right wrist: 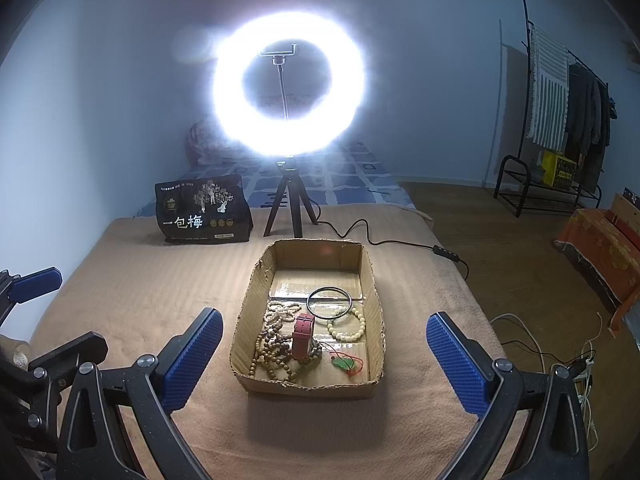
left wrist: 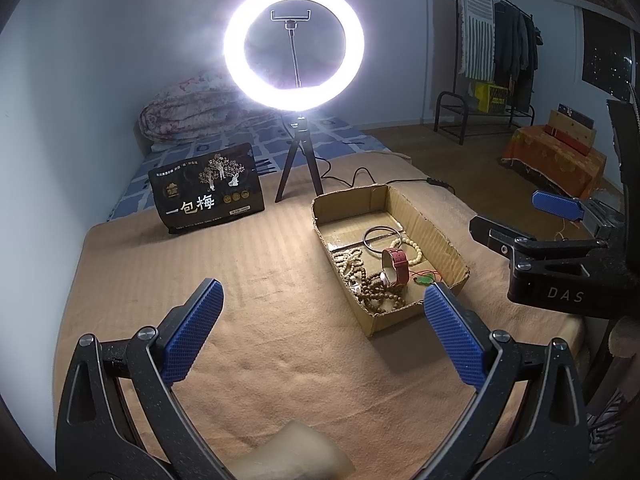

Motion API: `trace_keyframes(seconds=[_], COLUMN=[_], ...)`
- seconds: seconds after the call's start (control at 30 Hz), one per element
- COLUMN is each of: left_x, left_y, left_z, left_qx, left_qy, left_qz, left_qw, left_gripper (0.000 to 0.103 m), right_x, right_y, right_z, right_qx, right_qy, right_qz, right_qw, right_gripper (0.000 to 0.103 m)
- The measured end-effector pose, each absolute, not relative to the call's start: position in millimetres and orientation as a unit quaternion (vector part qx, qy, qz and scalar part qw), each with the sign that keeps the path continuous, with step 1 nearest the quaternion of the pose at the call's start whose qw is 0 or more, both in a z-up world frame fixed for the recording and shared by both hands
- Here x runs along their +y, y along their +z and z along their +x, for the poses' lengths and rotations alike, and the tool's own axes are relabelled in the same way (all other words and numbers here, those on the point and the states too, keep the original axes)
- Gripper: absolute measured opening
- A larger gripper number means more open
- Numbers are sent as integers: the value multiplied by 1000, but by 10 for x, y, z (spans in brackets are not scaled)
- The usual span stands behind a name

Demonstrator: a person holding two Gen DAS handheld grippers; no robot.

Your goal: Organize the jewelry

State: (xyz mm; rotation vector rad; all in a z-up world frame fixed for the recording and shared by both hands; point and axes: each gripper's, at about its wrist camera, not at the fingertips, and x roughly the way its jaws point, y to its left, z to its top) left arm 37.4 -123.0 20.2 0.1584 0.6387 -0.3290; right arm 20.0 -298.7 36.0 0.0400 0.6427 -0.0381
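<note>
Bedroom setup: tan blanket [right wrist: 132, 292] spread over the bed, ring light [right wrist: 290, 86] blasting from the far end, black snack bag [right wrist: 204, 210] next to its tripod. All the jewelry sits in an open cardboard box [right wrist: 372, 304] on the blanket. My right gripper [right wrist: 324, 344] is spread wide and empty, lined up right in front of the box. My left gripper [left wrist: 322, 316] is also wide open with nothing in it, off to the box's left.

What worries me is the tangle. The red watch [right wrist: 302, 338] stands on top of the brown bead strands [right wrist: 276, 354], and the green pendant [right wrist: 344, 362] has a thin red cord running near them. Grab one and I'd guess it drags the others along. The dark bangle [right wrist: 329, 303] overlaps the pale bead bracelet [right wrist: 348, 326] too. And the box is light, so it could slide.
</note>
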Motion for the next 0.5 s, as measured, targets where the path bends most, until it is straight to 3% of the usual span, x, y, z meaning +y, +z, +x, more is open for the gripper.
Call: trace_keyframes(seconds=[0.5], left_x=[-1239], left_y=[209], left_z=[363], left_qx=[311], left_qy=[-159], left_qz=[78], left_qw=[934], left_gripper=[102], right_x=[-2971], right_y=[333], right_z=[202], right_qx=[318], right_qy=[-17], right_qz=[16], right_qw=[948], right_gripper=[103])
